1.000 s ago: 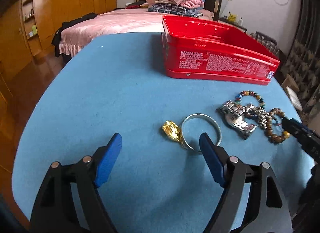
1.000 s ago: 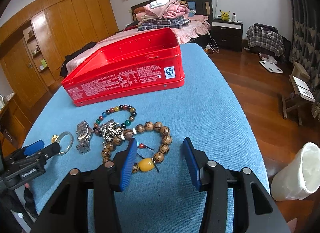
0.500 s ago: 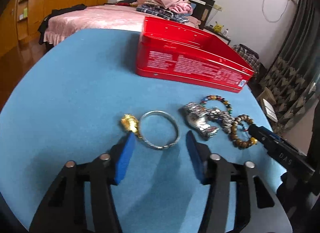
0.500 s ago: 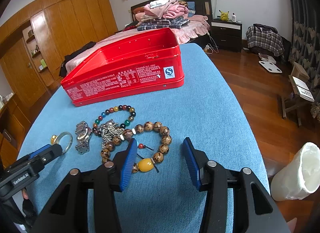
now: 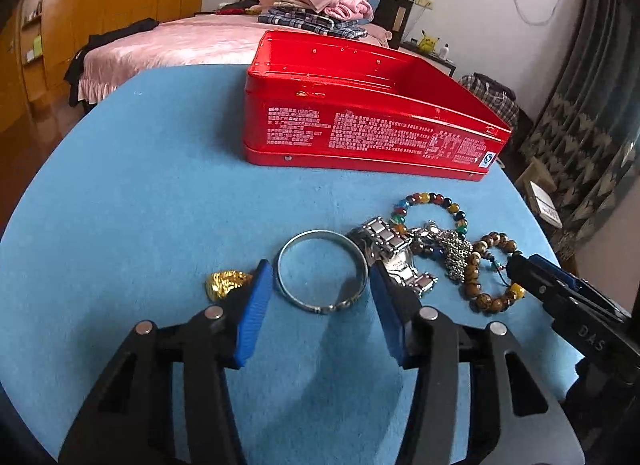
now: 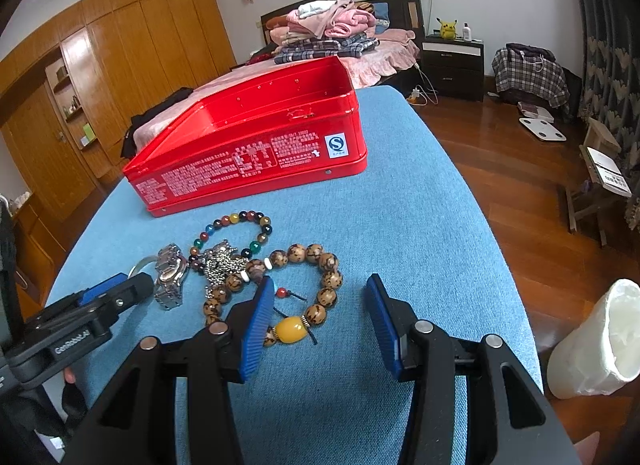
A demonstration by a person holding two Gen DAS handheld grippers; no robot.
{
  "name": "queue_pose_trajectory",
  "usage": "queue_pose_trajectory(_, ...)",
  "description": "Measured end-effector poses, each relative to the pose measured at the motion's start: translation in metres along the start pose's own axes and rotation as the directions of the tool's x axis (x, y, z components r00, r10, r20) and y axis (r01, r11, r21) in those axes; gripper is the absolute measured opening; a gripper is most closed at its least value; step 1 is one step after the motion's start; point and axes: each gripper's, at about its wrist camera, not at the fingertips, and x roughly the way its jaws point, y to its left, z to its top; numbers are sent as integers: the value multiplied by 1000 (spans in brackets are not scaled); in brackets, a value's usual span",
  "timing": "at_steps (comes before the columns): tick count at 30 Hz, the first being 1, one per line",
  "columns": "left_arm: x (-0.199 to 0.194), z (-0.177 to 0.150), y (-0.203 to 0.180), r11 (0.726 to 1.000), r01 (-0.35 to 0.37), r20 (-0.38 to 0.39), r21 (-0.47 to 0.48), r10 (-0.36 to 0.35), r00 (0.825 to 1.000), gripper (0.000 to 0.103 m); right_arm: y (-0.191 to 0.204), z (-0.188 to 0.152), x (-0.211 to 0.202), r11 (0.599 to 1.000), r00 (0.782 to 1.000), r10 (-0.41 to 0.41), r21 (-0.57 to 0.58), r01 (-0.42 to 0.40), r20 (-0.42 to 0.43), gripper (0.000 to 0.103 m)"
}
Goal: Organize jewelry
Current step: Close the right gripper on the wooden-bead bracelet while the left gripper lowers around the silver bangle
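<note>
"S" mark on red tin (image 6: 335, 145), "DAS" on right tongs (image 5: 592, 339), "GenRobot.AI" on left tongs (image 6: 72, 343)

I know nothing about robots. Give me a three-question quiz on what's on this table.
1. True or false: the red tin already holds jewelry.
2. What lies between the left gripper fingers? A) bangle B) watch C) gold charm
3. Fill in: the right gripper is open beside the wooden bracelet's ____ bead.

Key: 1 false, no jewelry shows in it; 2 A; 3 yellow.
</note>
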Motion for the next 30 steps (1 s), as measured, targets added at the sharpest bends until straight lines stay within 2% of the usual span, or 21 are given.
queue_pose_trajectory(4, 4, 3, -7, 999, -20, -20, 44, 21, 1000, 56, 0, 0, 0, 1000, 1000, -8, -7, 8, -1, 48)
queue_pose_trajectory(7, 6, 3, -14, 995, -56, -27, 80, 58, 998, 56, 2, 0, 0, 1000, 1000, -11, -9, 11, -1, 48)
queue_pose_trajectory(10, 5, 4, -11, 995, -70, -21, 64, 71, 997, 47, 2, 0, 0, 1000, 1000, -11, -10, 11, -1, 48)
queue_pose_trajectory(16, 2, 3, -8, 998, -53, -10, 41, 53, 999, 47, 3, 0, 1, 1000, 1000, -10, -9, 10, -2, 48)
queue_pose_trajectory(21, -9, 0, -2, 1000, -23, 31, -13, 24, 999, 47, 1, 1, 2, 1000, 1000, 3, 1, -3, -7, 48)
queue_pose_trajectory(23, -14, -1, -3, 999, -32, 53, -6, 33, 998, 47, 1, 3, 4, 1000, 1000, -13, -16, 12, -19, 36)
queue_pose_trajectory(24, -16, -1, -4, 999, -38, 60, 2, 38, 997, 47, 3, 3, 5, 999, 999, -32, -37, 31, -24, 34)
queue_pose_trajectory(30, -21, 2, -5, 999, -48, 66, 16, 47, 997, 47, 5, 6, 11, 997, 998, -57, -62, 55, -37, 32)
